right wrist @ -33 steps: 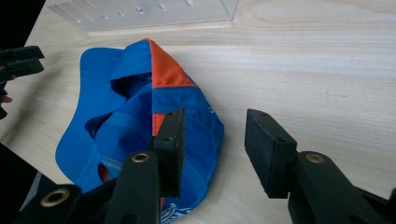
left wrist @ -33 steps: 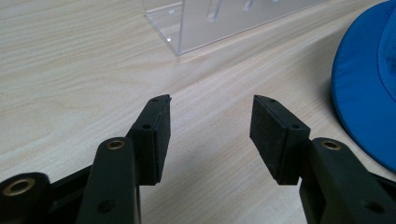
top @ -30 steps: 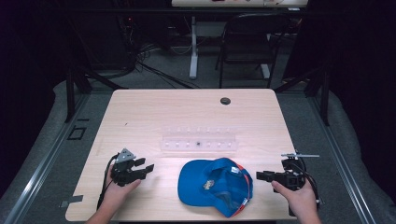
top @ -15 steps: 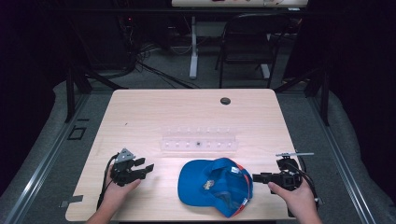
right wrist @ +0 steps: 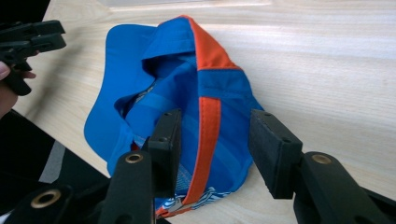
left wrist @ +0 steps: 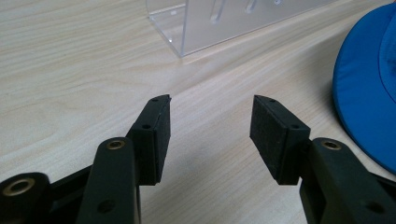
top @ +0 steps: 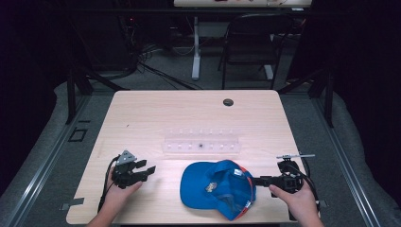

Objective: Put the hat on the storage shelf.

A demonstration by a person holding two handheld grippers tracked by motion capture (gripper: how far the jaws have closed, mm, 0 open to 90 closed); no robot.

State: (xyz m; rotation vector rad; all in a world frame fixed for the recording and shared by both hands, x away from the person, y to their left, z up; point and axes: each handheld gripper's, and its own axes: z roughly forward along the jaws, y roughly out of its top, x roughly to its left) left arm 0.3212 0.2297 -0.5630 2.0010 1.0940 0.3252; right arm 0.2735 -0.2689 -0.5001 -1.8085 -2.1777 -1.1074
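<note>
1. Near edge, right side: right gripper (top: pixel 255 180) held level in a hand (top: pixel 297 201), jaws spread wide after just opening, set to either side of the orange-trimmed rim of the blue cap (top: pixel 218 187); pads not pressing on the cloth in the right gripper view.
2. Near edge, middle to right: blue cap (right wrist: pixel 173 93) lying on the table (top: pixel 156 118), orange band along one seam, a small light emblem on the crown in the high view, the near side reaching almost to the table's front edge.
3. Near edge, left side: left gripper (top: pixel 146 169) held just above the wood in the other hand (top: pixel 116 191), jaws spread with bare tabletop between the pads (left wrist: pixel 159 128); well apart from the cap, only the cap's blue edge (left wrist: pixel 369 93) at the right of the left gripper view.
4. Middle of the table, beyond the cap: clear plastic rack (top: pixel 201 145) lying crosswise, a row of small pale marks along it and one dark spot near its centre; a corner of it (left wrist: pixel 205 23) ahead of the left jaws.
5. Far edge, right of centre: round dark cable hole (top: pixel 228 102) in the tabletop.
6. Beyond the table: folding chair (top: pixel 250 42) and desk leg (top: pixel 196 47) on a dark floor.
</note>
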